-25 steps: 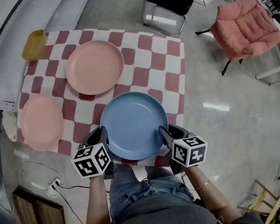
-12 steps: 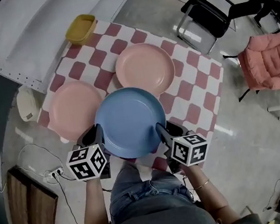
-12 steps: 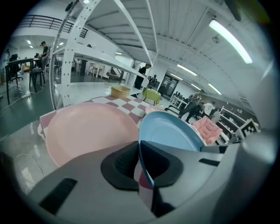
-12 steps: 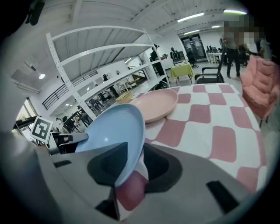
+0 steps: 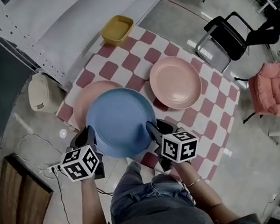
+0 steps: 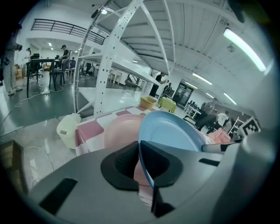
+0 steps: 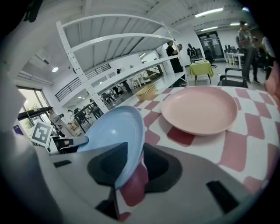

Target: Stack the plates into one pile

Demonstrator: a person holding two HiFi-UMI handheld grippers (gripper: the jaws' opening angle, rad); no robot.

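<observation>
A blue plate (image 5: 120, 122), pink plate (image 5: 175, 82), red-checked cloth (image 5: 122, 63).

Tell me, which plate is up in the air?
The blue plate: left claw and right claw pinch its rim. The right pink plate and the left pink plate lie on the cloth.

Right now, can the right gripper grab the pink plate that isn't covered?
Probably not yet: the right gripper is shut on the rim of the blue plate, as is the left gripper. The uncovered pink plate itself lies bare, with nothing blocking it.
</observation>
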